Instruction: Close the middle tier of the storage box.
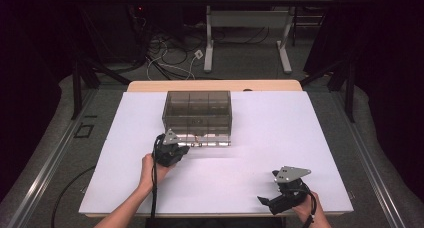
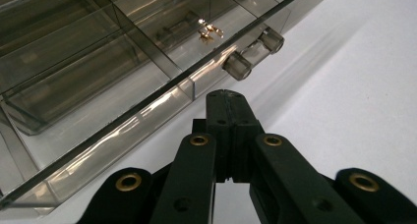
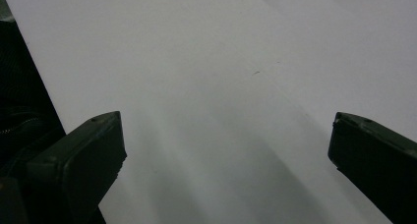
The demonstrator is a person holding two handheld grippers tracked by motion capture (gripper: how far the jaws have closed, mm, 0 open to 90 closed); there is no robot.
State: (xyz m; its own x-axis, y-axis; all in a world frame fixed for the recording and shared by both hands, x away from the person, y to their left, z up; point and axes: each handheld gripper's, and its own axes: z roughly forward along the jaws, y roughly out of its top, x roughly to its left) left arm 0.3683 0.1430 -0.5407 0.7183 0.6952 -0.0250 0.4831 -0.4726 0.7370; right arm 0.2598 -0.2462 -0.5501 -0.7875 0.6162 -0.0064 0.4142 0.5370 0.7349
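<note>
Drawer work is in hand: the smoky organizer box (image 1: 198, 117) sits at upper centre of the high view on the white bench (image 1: 280, 138), its drawer handle (image 2: 254, 53) just beyond the left gripper (image 2: 224, 96), whose fingers are clenched on nothing. Best approach: spread them, straddle the handle, draw straight back. Right gripper (image 3: 223, 150) hangs released, lower right.

A smoky, see-through plastic drawer box (image 1: 198, 113) stands upright at the far middle of the white table, divided into compartments. Its bottom drawer (image 2: 123, 130) is slid out toward the near side, with a clear bar handle (image 2: 253, 52) on its front. Small gold metal pieces (image 2: 210, 31) lie in one compartment.
</note>
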